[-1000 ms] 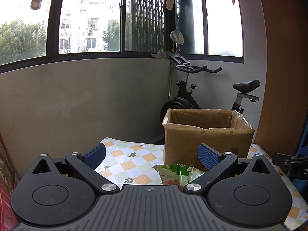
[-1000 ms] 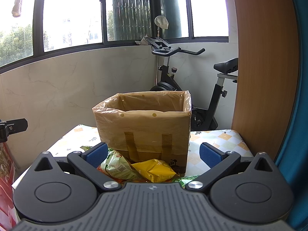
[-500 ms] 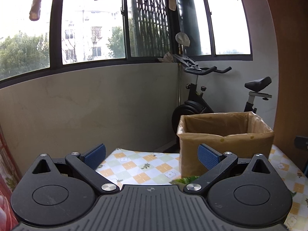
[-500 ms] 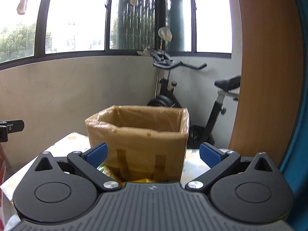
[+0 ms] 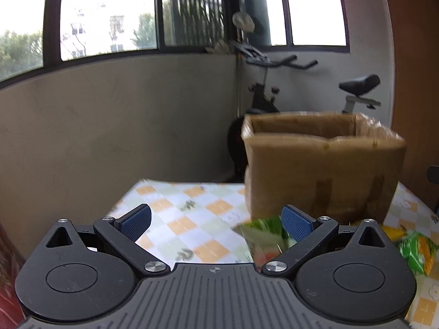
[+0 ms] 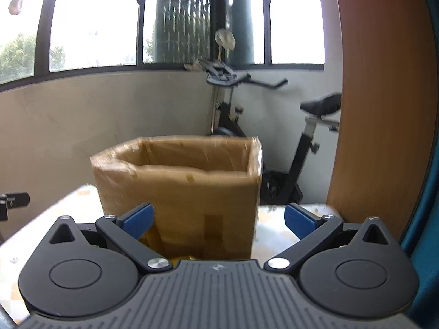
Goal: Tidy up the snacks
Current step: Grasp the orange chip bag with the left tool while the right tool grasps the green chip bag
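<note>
Two hand-held tools hover over a checked worktop (image 5: 192, 213) on a glazed balcony, both with their blue pads spread wide apart and gripping nothing. The left tool (image 5: 216, 220) points across bare cloth toward an open cardboard box (image 5: 323, 170), which stands upright at the far right of the worktop. A green snack bag (image 5: 263, 235) lies in front of the box, partly hidden behind the tool's right finger; a second green-and-orange bag (image 5: 417, 249) and a sliver of yellow packet (image 5: 392, 231) lie just beside it, nearer the right edge. The right tool (image 6: 218, 220) faces the box (image 6: 181, 192) head-on from close by, its left pad overlapping the box's front wall in the view. An exercise bike (image 6: 299, 137) stands behind the worktop, against the wall under the windows. Both views are motion-blurred.
</note>
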`<action>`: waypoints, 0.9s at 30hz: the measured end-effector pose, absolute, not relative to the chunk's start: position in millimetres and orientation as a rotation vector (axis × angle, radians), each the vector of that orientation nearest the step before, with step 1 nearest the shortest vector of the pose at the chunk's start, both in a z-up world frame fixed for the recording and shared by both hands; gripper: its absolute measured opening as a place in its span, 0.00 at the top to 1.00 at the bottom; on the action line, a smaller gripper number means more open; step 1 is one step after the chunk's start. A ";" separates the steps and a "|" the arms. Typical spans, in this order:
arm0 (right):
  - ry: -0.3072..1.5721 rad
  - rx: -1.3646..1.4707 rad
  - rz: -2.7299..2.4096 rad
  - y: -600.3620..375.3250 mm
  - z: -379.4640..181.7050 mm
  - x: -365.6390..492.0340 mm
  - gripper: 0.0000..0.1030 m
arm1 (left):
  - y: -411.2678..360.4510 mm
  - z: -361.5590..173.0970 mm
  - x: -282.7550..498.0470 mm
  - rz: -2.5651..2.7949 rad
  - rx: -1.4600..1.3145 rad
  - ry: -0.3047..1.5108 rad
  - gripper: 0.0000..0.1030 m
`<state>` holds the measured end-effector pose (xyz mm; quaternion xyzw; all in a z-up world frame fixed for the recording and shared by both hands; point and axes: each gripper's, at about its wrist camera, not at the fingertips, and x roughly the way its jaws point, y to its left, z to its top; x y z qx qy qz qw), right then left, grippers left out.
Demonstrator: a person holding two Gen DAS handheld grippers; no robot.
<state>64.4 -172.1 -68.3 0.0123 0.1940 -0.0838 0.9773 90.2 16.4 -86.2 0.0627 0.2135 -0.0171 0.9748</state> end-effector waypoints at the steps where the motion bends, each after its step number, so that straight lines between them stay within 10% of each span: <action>1: 0.402 0.022 -0.177 -173.0 -75.4 62.8 0.00 | 17.3 -94.3 93.5 -0.041 0.120 0.451 0.01; 27: 0.663 0.026 -0.226 -213.7 -193.5 85.4 0.00 | 22.2 -177.4 126.3 -0.193 0.035 0.702 0.05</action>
